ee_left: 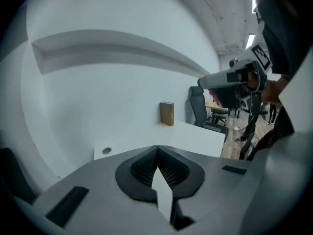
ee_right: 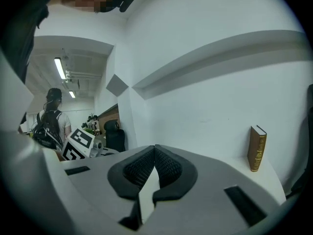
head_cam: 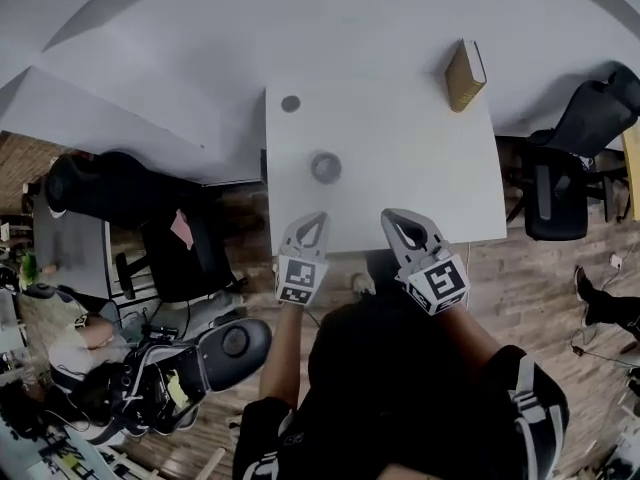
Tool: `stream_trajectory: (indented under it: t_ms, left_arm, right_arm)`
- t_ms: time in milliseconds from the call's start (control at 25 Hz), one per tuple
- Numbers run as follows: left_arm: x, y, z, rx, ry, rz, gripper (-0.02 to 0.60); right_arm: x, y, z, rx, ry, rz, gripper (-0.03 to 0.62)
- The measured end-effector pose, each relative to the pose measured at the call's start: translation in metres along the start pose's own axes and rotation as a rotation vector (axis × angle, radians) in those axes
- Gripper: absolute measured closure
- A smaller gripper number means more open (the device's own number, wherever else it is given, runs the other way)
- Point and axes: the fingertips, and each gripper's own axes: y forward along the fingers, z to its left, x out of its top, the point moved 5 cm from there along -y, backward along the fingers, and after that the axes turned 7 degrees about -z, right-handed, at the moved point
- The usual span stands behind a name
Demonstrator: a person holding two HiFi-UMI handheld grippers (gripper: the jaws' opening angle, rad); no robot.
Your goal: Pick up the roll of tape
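Note:
The grey roll of tape [head_cam: 325, 167] lies flat near the middle of the white table [head_cam: 420, 178]. My left gripper [head_cam: 319, 217] hangs over the table's near edge, just short of the roll, jaws shut and empty. Beside it on the right, my right gripper [head_cam: 391, 215] is also shut on nothing. In the left gripper view the shut jaws of the left gripper [ee_left: 157, 149] hide the tape, and the right gripper [ee_left: 230, 78] shows at the upper right. The right gripper view shows the right gripper [ee_right: 155, 149] with its pads together, and no tape.
A brown book [head_cam: 465, 74] stands at the table's far right corner, and a round cable hole [head_cam: 290, 103] sits at the far left. A black office chair [head_cam: 575, 158] stands right of the table, with more chairs [head_cam: 150, 218] and a seated person [head_cam: 80, 343] on the left.

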Motion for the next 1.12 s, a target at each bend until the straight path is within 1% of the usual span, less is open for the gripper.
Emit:
stream_trajectory:
  t_ms: [160, 240, 280, 400, 480, 680, 760, 960, 1040, 1120]
  left_arm:
    - [-0.038, 0.052, 0.02, -0.11, 0.059, 0.183, 0.555]
    - [-0.053, 0.073, 0.031, -0.17, 0.09, 0.259, 0.543]
    - [-0.06, 0.082, 0.036, -0.196, 0.104, 0.296, 0.531]
    - [-0.078, 0.109, 0.045, -0.262, 0.138, 0.388, 0.466]
    - [-0.087, 0.124, 0.049, -0.283, 0.161, 0.429, 0.453]
    - [-0.12, 0.158, 0.061, -0.307, 0.265, 0.529, 0.446]
    - [-0.132, 0.169, 0.062, -0.324, 0.292, 0.566, 0.433]
    - [-0.156, 0.194, 0.063, -0.368, 0.298, 0.623, 0.434]
    - [-0.162, 0.199, 0.065, -0.377, 0.319, 0.645, 0.439]
    - [-0.17, 0.205, 0.069, -0.376, 0.343, 0.662, 0.462]
  right_arm:
    - [0.004, 0.039, -0.028, 0.013, 0.008, 0.032, 0.582]
    - [0.009, 0.056, -0.037, 0.017, 0.015, 0.038, 0.582]
    - [0.01, 0.063, -0.042, 0.017, 0.019, 0.042, 0.582]
    - [0.01, 0.08, -0.059, 0.012, 0.035, 0.058, 0.582]
    - [0.008, 0.087, -0.07, 0.006, 0.044, 0.068, 0.582]
    - [-0.003, 0.105, -0.092, -0.006, 0.058, 0.098, 0.582]
    - [-0.005, 0.108, -0.1, -0.013, 0.065, 0.106, 0.582]
    - [-0.016, 0.118, -0.121, -0.02, 0.073, 0.117, 0.582]
    - [-0.018, 0.122, -0.125, -0.022, 0.074, 0.119, 0.582]
    - [-0.021, 0.125, -0.13, -0.032, 0.083, 0.125, 0.582]
